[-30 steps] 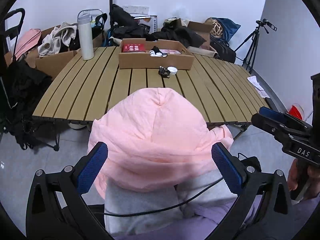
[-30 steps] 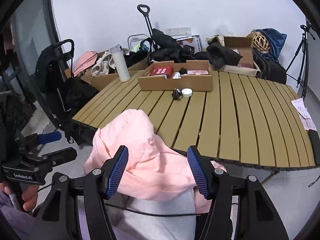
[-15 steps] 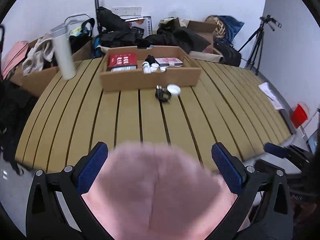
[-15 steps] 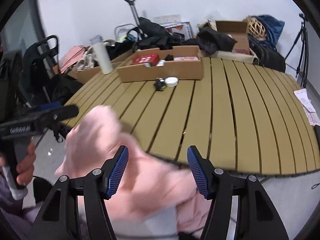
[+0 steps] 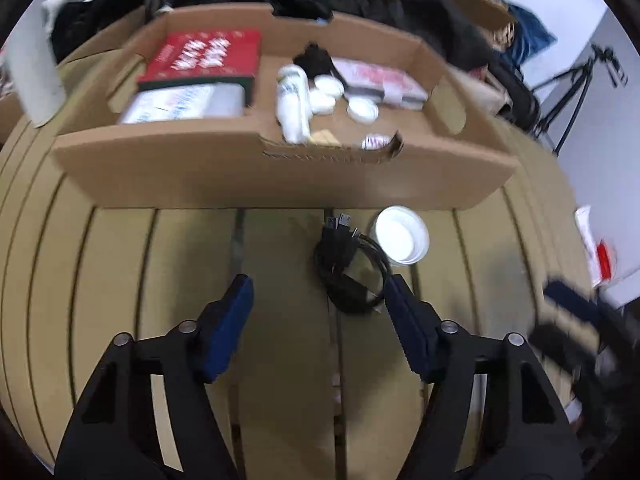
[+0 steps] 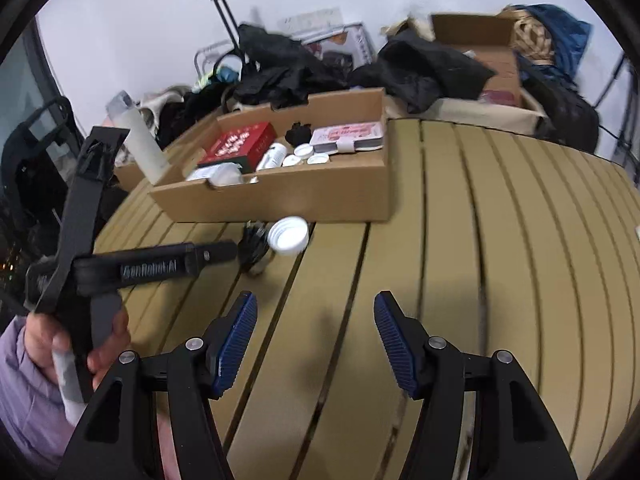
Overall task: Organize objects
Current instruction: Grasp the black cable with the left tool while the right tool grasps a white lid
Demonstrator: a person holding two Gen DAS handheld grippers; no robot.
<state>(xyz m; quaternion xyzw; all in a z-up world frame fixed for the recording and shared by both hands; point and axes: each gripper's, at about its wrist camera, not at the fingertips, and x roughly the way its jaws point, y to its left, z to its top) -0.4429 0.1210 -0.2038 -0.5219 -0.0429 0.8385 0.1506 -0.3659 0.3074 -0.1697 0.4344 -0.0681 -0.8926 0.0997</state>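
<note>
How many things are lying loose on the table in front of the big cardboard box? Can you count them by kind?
black cable bundle: 1
white round lid: 1
Total: 2

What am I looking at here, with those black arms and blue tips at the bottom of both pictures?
There is no robot: a person holds a hand tool with two jaws in each hand, and a camera on each tool looks forward along its blue pads.

One picture comes from the left gripper, the other from the right gripper. The right view also shows the left tool from the side, gripped by the person's hand.

Both tools hover over a slatted table. On it stands a cardboard box holding a red box, a white bottle and small jars. In front of the box lie a coiled black cable and a white lid.

Nothing is held. The left jaws have just been closing, with the cable partly between them but not pinched.
</note>
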